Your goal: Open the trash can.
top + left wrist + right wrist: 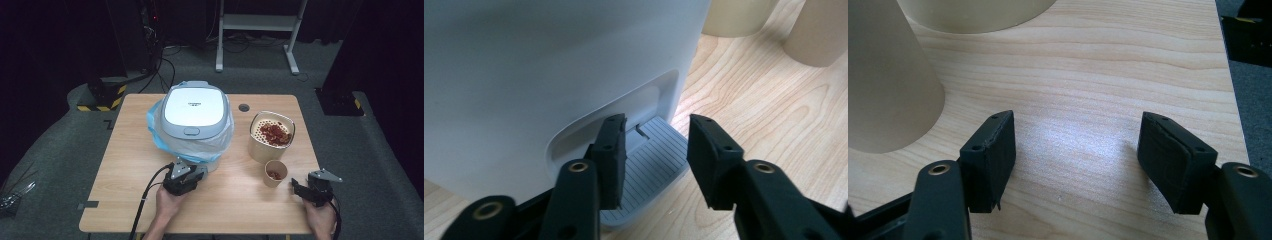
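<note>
A white pedal bin [195, 120] with a blue liner stands mid-table, lid down. My left gripper [197, 172] is low at its front; in the left gripper view the jaws [657, 121] are closed on the grey ribbed pedal [649, 160] at the foot of the bin's wall [549, 65], one pad on each side. My right gripper [295, 187] rests near the table's front right corner. Its jaws [1077, 120] stand open over bare wood with nothing between them. A small paper cup [275, 173] holding red bits is just left of it.
A larger paper tub [271, 135] with red pieces stands behind the small cup [883, 85]. A cable hole [244, 107] lies right of the bin. The wooden table [130, 165] ends close to my right gripper, with dark floor beyond its edge [1233, 100].
</note>
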### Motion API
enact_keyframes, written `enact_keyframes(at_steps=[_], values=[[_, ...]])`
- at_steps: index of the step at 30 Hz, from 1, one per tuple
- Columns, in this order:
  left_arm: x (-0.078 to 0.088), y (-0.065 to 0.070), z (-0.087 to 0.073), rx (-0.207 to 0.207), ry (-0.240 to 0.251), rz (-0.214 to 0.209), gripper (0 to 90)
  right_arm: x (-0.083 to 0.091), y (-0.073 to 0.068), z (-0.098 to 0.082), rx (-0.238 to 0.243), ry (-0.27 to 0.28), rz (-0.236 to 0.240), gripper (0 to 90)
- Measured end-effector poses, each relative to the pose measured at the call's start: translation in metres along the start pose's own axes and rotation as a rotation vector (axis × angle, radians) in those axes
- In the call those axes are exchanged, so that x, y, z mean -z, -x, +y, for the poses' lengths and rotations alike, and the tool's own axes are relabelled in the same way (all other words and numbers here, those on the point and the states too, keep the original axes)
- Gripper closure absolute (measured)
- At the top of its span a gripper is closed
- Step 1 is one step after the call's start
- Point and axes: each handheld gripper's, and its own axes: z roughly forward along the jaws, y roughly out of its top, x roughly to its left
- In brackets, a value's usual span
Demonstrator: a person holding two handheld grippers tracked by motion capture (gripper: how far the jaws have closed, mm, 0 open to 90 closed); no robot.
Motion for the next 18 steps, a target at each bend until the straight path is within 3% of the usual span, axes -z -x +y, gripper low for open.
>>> enact_keyframes(at_steps=[9, 18], values=[[-0.0038, -0.0003, -0.0013, 0.001, 0.002, 0.014, 65.4, 0.0000, -0.0003, -0.0001, 0.000, 0.002, 0.002, 32.8], [-0.0059, -0.0041, -0.0071, 0.024, 0.000, 0.020, 60.3, 0.0000, -0.0003, -0.0001, 0.000, 0.002, 0.001, 32.8]])
